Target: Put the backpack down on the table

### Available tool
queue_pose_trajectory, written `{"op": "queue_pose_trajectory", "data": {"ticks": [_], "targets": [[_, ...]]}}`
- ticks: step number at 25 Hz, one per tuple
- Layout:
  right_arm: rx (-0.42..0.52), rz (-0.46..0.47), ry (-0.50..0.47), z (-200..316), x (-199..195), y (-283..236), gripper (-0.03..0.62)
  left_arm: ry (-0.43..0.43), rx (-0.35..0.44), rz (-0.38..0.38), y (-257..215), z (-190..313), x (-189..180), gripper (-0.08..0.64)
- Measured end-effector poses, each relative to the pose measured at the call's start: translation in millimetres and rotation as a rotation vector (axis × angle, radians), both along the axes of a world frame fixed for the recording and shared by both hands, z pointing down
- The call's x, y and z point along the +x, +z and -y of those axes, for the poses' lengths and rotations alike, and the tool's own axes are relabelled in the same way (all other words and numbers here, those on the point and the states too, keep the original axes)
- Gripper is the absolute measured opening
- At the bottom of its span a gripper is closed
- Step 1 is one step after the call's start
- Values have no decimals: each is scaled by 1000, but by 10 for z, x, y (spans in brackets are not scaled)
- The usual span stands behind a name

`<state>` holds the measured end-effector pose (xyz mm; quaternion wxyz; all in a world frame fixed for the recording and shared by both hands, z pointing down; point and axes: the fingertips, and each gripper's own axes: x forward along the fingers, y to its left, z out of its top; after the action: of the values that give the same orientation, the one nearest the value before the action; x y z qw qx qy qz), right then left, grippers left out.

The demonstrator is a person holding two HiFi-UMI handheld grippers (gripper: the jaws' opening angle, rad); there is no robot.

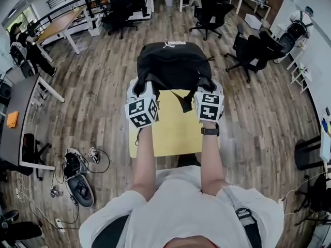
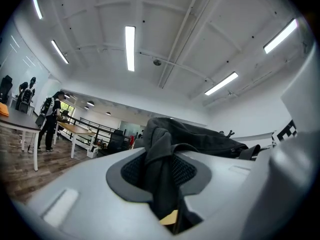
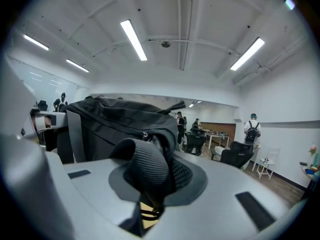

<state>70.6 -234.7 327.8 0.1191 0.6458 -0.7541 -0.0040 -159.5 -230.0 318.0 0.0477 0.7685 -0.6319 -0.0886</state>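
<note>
Evidently both hand-held grippers are clenched on a black fabric backpack (image 1: 173, 63), one on each side. In the head view the left gripper (image 1: 146, 88) meets the bag at its 7 o'clock corner and the right gripper (image 1: 207, 87) at its 5 o'clock corner. The bag hangs over the 12 o'clock edge of a small yellow-topped table (image 1: 170, 136), with the person's forearms reaching across the top. From this height I cannot tell whether the bag's base touches the table. Only this view shows the wood-plank floor (image 1: 103, 87), the black office chairs (image 1: 209, 12) at 1 o'clock and a black wristwatch (image 1: 210, 131) on the right arm. It hides the jaws behind the marker cubes. The left gripper view fills that gap: the left gripper (image 2: 167, 191) has its jaws pressed on a flat dark strap (image 2: 160, 169), and the backpack (image 2: 205, 136) bulks behind at 1 o'clock. The right gripper view shows the right gripper (image 3: 150, 186) pinching a ribbed padded strap (image 3: 147, 169), with the backpack (image 3: 107, 126) at 10 o'clock. A sliver of yellow shows below each grip. These two views alone show the white ceiling light strips (image 2: 130, 46) and a person standing with a rucksack (image 3: 251, 129) at 3 o'clock.
</note>
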Motion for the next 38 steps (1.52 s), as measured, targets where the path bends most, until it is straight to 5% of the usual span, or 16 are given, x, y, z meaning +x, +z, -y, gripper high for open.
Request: {"op": "queue_pose_trajectory", "data": {"ticks": [8, 27, 38], "targets": [[6, -13, -2, 626, -75, -36, 48, -19, 5, 22, -83, 587, -52, 95], [-258, -59, -29, 1348, -196, 1280, 48, -34, -267, -32, 1306, 1294, -145, 95], [-364, -51, -39, 1527, -163, 1847, 48, -44, -361, -30, 1834, 1450, -96, 95]]}}
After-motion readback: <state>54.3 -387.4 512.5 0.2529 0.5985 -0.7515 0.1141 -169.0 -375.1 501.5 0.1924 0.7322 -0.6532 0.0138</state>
